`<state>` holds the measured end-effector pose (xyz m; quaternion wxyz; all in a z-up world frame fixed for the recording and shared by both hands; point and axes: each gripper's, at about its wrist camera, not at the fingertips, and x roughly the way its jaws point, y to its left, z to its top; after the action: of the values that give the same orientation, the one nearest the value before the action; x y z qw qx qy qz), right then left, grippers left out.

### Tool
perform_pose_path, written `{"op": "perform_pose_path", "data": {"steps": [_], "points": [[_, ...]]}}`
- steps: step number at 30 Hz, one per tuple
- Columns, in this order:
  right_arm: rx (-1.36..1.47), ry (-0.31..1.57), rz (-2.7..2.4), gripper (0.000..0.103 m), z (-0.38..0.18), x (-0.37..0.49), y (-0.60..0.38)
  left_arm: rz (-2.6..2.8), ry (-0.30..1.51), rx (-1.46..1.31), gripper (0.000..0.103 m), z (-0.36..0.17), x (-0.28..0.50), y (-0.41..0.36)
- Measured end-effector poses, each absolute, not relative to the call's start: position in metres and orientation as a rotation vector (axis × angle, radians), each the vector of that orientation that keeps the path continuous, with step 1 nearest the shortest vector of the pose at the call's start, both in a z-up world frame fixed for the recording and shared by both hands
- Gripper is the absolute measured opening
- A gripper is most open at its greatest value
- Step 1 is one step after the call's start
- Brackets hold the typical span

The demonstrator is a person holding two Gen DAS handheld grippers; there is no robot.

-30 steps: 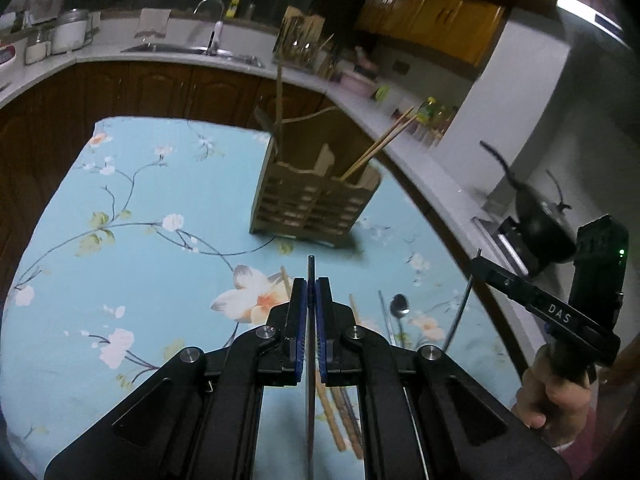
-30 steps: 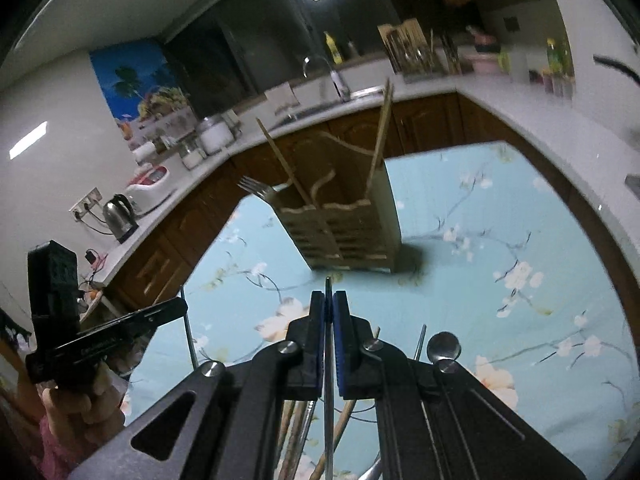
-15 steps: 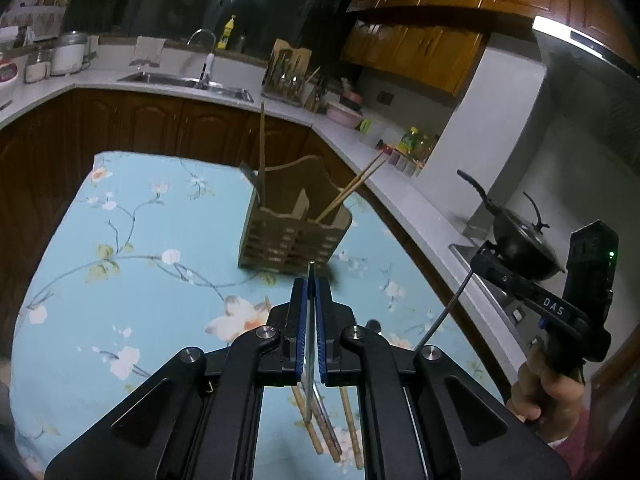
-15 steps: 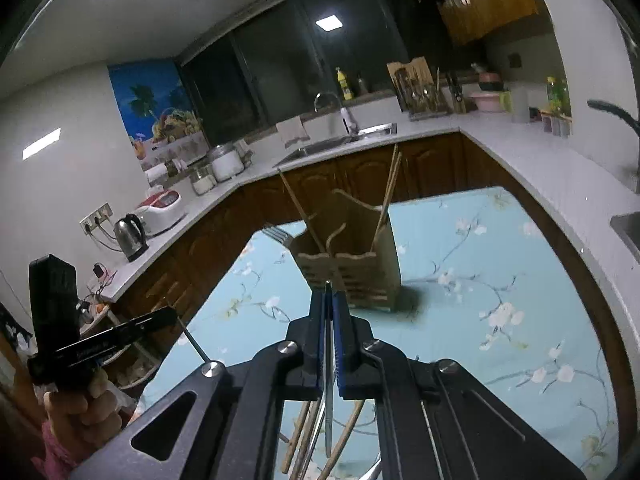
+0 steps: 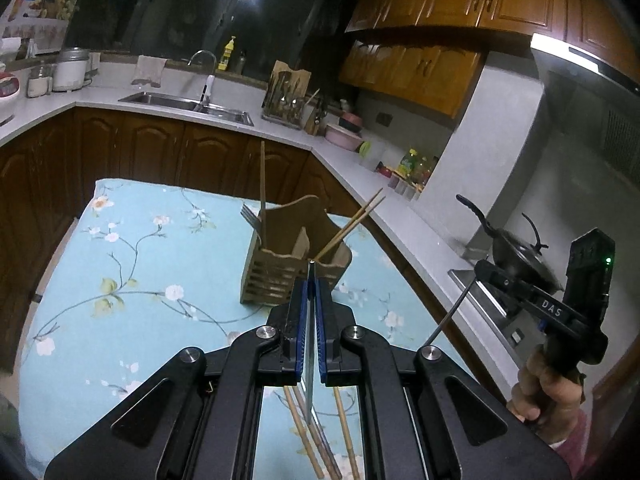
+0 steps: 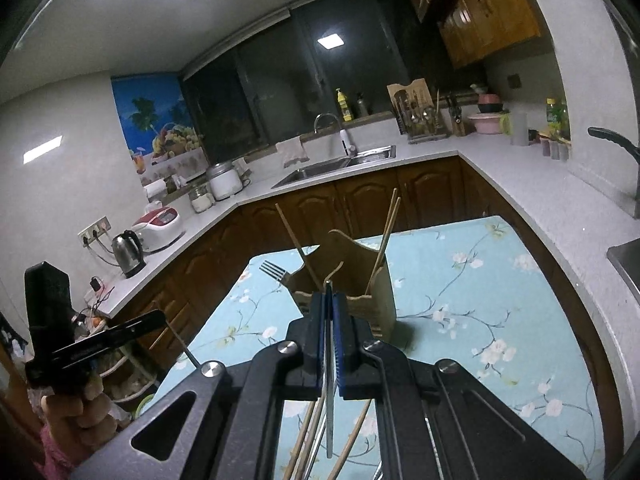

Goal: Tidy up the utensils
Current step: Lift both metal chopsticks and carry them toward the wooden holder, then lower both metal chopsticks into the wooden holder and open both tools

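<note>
Closest in, the left claw is clamped on a thin metal utensil, its blue pads pressed flat against the handle so the shaft runs straight along the fingers and sticks out past the tips. The right claw is clamped the same way on a second metal utensil. That edge-on grip probably keeps each piece in line with the claw, ready to be dropped end-first into a slot. What sort of utensil each one is cannot be told; their heads are hidden.

Directly beneath both claws, loose chopsticks lie on the blue flowered tablecloth, waiting to be sorted.

Just ahead of the fingertips stands the wooden holder, upright on the cloth. It already has a fork and 1 chopstick in its left part and 2 chopsticks leaning out to the right. Off to the right of the left claw, the other handset shows in the person's hand.

Beyond the table run the counter, the sink and the wooden cabinets.

Compared with 1 second ago, both claws sit higher and tilt more level: more kitchen and ceiling shows, and the holder now lines up with the fingertips. The spoon then seen on the cloth is out of view.
</note>
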<state>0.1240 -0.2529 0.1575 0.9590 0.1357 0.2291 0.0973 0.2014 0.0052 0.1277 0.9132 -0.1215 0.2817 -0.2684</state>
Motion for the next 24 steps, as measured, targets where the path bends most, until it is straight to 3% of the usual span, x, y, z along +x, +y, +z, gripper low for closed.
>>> {"op": "perform_pose_path", "data": {"steps": [24], "points": [[0.285,0.275,0.139,0.004,0.221,0.221,-0.274,-0.5,0.38,-0.295,0.003,0.2,0.3,-0.011]]}}
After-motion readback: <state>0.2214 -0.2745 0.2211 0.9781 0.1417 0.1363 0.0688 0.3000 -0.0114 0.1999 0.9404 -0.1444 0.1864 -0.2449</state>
